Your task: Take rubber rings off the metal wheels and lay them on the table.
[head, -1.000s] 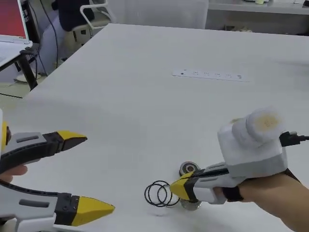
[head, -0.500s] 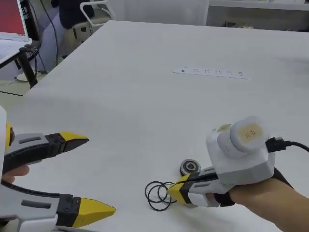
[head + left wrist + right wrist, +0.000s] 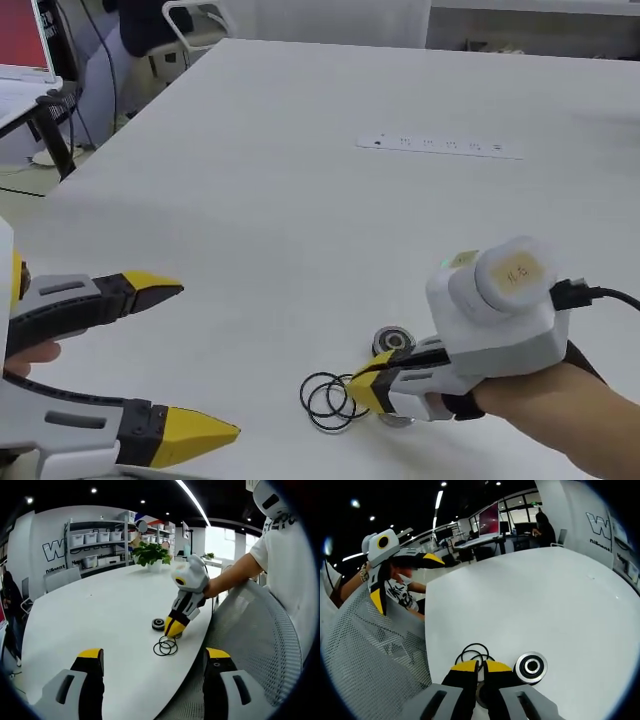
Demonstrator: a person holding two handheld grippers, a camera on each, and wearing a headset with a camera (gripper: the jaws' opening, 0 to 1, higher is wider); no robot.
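Left claw [image 3: 195,362]: jaws wide apart, nothing between them; at near edge of counter [image 3: 300,200], well apart from the rings.
Right claw [image 3: 365,392]: jaws narrow, tips nearly together, angled down over a metal wheel [image 3: 481,694]; cannot tell whether anything is pinched.
Rubber rings [image 3: 328,398]: overlapping black loops, flat on counter, just beside right claw tips.
Second wheel [image 3: 393,342]: flat on counter, beside right claw.

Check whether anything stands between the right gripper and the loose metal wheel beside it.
Nothing visible does. The metal wheel lies on the bare table right beside the tips of the right gripper. The rubber rings lie ahead of the tips, off that path.
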